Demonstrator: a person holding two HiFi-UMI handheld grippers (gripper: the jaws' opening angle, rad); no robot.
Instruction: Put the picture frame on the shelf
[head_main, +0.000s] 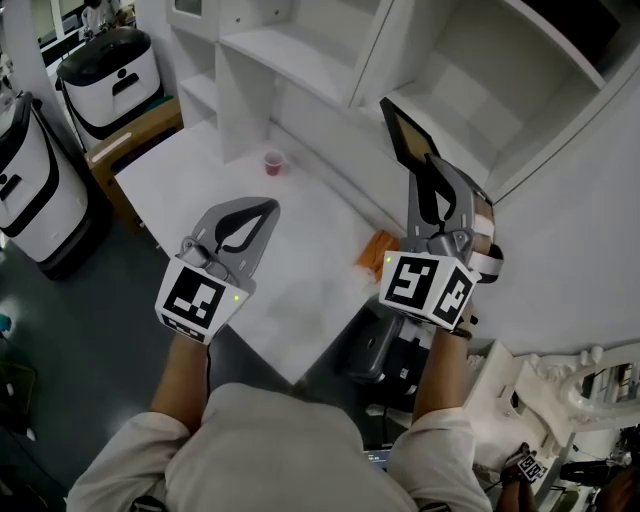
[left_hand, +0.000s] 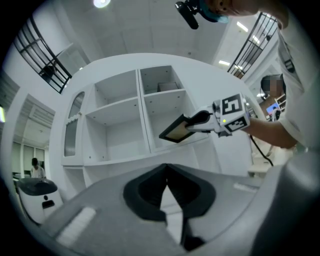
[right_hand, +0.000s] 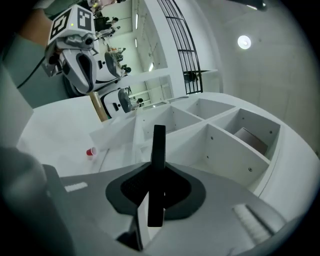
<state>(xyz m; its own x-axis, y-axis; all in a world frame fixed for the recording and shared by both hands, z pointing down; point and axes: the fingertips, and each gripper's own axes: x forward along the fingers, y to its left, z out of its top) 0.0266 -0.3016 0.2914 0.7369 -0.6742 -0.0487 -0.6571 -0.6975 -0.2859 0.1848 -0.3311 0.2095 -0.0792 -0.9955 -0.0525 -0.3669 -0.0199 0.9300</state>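
White shelf (head_main: 455, 95) faces the right claw (head_main: 435, 175), clamped on the picture frame (head_main: 408, 135), its long axis pointing toward an open bay; left claw (head_main: 262, 207) closed, empty, farther off.

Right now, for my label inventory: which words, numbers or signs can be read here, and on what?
No readable words or numbers.
On the left marker cube and the right marker cube: black-and-white square patterns, no letters.
On the white machine: a dark mark on its front, too small to read.
On the picture frame and the red cup: no print visible.
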